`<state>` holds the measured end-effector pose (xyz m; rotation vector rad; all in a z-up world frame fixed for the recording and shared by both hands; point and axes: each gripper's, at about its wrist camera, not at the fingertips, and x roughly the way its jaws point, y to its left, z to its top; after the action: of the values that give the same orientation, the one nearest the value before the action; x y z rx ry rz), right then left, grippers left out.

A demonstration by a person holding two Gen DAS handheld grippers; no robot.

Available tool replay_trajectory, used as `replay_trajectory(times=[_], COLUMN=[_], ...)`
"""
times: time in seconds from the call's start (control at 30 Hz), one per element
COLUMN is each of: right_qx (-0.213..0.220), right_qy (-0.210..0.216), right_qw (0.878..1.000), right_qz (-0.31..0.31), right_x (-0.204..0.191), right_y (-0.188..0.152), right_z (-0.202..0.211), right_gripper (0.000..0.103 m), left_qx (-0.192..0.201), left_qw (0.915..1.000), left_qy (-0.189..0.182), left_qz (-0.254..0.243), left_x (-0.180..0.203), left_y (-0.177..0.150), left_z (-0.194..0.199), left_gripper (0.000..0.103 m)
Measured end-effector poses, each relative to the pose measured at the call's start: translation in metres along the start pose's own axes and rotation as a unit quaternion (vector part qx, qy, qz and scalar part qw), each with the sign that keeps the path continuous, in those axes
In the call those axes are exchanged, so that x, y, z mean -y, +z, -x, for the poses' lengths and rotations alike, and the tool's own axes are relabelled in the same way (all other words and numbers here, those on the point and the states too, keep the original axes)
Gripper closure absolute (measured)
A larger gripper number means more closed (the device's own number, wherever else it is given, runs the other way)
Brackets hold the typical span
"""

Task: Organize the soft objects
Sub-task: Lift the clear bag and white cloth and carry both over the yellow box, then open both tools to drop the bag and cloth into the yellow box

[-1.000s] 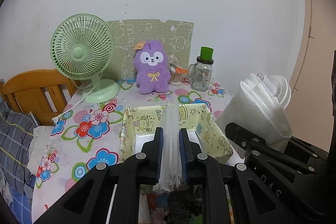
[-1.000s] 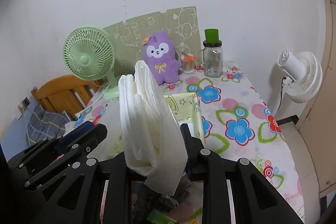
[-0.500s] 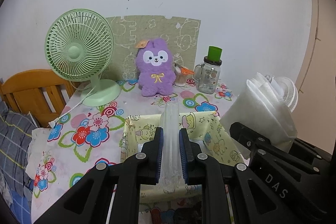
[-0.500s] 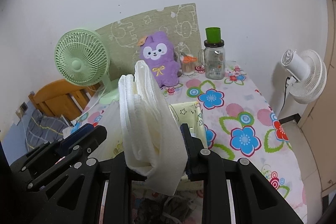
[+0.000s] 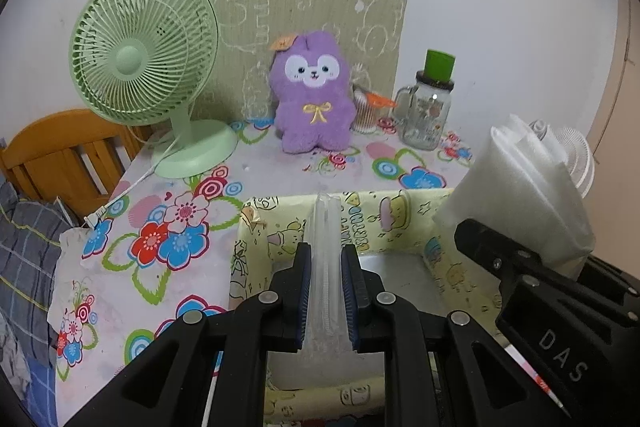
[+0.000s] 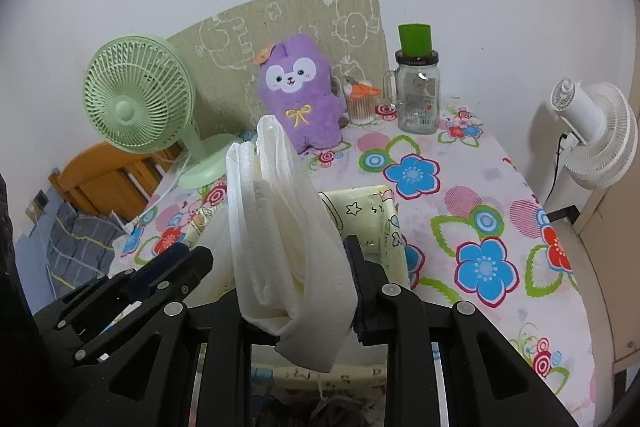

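- White folded cloth (image 6: 288, 235) pinched by right tongs (image 6: 296, 267); left tongs (image 5: 326, 291) pinch its other edge, above yellow fabric box (image 5: 400, 223).
- Lower both tongs level, keeping folds stacked.

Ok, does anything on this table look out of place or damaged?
Little stands out. The green fan's plug lies loose on the floral tablecloth, unplugged, and the cardboard backdrop has a ragged, notched top edge. Nothing looks spilled.

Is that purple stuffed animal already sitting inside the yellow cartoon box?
No, the purple plush sits on the flowered tablecloth against the back wall, well behind the yellow box.
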<state>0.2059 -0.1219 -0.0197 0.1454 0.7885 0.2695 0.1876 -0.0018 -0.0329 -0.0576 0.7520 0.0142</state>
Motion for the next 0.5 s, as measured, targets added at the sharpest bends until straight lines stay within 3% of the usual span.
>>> replay_trajectory(times=[0.2, 0.33, 0.5], right_qx=[-0.016, -0.026, -0.041], right_qy=[-0.005, -0.020, -0.023], right_qw=[1.000, 0.999, 0.999], right_qz=[-0.003, -0.006, -0.018], right_x=[0.001, 0.003, 0.008], right_y=[0.001, 0.001, -0.003], right_z=[-0.025, -0.041, -0.048], right_gripper=[0.075, 0.071, 0.030], left_qx=[-0.016, -0.029, -0.037], left_qw=[0.9998, 0.9995, 0.9992], left_qy=[0.006, 0.010, 0.010], left_qz=[-0.002, 0.003, -0.003], left_x=[0.000, -0.004, -0.003], left_y=[-0.004, -0.005, -0.007], left_z=[-0.018, -0.028, -0.031], left_gripper=[0.088, 0.074, 0.063])
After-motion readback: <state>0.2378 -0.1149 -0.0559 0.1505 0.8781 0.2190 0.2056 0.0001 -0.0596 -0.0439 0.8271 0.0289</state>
